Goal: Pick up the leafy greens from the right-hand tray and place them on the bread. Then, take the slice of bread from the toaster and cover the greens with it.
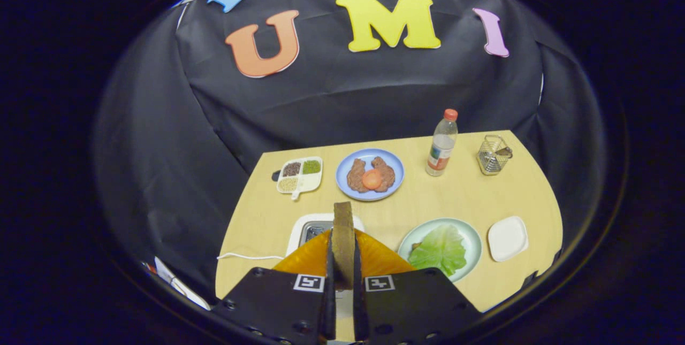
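My gripper point(342, 267) is shut on a slice of bread point(343, 227), which stands upright and edge-on between the two fingers point(328, 286). The slice hangs just above the white toaster point(303, 227), whose slot shows to the left of it. To the right of the fingers a pale green plate point(472, 238) holds a leaf of greens point(440, 250). A bit of brown bread point(415, 246) peeks out from under the leaf's left edge.
Beyond the toaster sit a blue plate point(345, 166) with meat patties and a tomato slice, a divided tray of grains point(298, 175), a water bottle point(442, 144) and a wire basket point(492, 155). A small white dish point(507, 238) lies right of the greens. A white cord point(249, 257) trails left.
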Demonstrator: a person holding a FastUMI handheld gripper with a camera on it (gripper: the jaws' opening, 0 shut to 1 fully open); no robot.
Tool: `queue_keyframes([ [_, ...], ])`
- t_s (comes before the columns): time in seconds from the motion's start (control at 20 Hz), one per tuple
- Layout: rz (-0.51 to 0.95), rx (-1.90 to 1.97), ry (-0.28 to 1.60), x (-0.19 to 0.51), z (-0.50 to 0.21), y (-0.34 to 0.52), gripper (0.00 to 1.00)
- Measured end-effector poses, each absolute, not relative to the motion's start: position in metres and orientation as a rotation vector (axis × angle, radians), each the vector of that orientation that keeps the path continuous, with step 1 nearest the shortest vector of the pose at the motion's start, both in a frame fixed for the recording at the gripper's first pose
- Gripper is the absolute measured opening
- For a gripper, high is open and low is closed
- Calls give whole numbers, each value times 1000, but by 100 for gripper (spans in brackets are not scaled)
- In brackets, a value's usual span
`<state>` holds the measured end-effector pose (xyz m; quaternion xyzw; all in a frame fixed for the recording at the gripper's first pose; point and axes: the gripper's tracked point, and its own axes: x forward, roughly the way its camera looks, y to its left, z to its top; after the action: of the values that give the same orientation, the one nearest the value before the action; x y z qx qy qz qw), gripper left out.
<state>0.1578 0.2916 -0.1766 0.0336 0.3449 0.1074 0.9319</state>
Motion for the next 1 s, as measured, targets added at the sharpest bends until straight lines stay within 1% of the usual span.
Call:
queue_keyframes([
  [0.2, 166, 101, 725, 170, -185, 248, 13],
  [0.35, 115, 131, 768, 181, -209, 216, 13],
  [0.6, 90, 117, 841, 195, -257, 185, 13],
  [0.8, 111, 103, 895, 201, -291, 172, 13],
  [1.0, 172, 110, 935, 202, -318, 171, 13],
])
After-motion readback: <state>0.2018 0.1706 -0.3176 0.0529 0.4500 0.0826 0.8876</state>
